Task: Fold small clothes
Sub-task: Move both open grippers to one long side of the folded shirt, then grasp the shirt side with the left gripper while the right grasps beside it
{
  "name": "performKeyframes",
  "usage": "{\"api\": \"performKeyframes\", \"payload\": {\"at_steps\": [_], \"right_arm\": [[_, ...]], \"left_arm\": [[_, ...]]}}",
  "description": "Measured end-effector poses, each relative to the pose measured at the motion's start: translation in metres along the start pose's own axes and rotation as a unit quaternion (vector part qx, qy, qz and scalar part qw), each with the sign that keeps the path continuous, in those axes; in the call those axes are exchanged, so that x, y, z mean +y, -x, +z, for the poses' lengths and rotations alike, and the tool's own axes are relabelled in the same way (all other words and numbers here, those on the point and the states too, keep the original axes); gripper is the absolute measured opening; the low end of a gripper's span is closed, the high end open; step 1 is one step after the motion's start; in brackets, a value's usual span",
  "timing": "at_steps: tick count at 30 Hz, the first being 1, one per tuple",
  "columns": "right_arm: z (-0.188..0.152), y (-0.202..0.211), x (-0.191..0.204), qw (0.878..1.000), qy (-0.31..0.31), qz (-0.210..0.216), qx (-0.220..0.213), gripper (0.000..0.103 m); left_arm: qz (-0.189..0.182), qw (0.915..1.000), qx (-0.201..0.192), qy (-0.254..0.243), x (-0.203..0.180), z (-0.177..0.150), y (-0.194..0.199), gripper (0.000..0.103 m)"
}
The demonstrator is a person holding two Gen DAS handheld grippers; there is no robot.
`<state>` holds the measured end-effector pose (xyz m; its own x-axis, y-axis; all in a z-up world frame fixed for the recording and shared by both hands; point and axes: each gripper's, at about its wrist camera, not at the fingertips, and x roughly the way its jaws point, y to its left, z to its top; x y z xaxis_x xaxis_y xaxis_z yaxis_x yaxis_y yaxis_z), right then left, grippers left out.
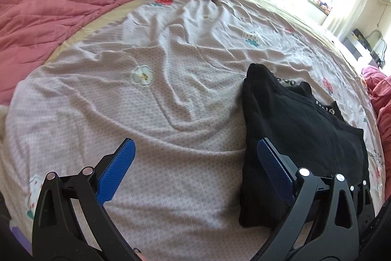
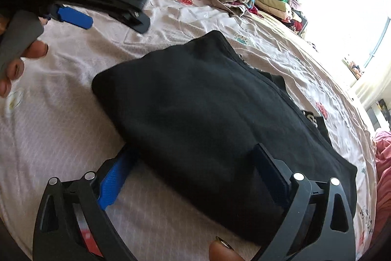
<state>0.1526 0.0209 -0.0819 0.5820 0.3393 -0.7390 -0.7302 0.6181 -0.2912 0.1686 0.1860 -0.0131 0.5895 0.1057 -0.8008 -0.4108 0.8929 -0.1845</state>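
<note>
One folded black garment lay on the bed sheet, with two grippers over it. The left gripper hung with its fingers spread apart and empty, the garment just to its right, behind its right finger. The right gripper was spread wide too, its blue fingers straddling the garment's near edge without clamping.
</note>
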Motion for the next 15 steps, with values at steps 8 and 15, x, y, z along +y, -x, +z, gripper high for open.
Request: {"api": "performKeyframes", "payload": {"at_steps": [8,15], "right_arm": [[0.028,-0.026,0.0,1.0,0.008,-0.026,-0.005,0.095],[0.027,-0.002,-0.006,0.997,0.021,-0.031,-0.069,0.056]], "left_arm": [[-0.017,0.999,0.04,-0.003,-0.008,0.016,-0.032,0.094],[-0.078,0.9943,0.068,0.024,-0.018,0.036,-0.049,0.093]]}}
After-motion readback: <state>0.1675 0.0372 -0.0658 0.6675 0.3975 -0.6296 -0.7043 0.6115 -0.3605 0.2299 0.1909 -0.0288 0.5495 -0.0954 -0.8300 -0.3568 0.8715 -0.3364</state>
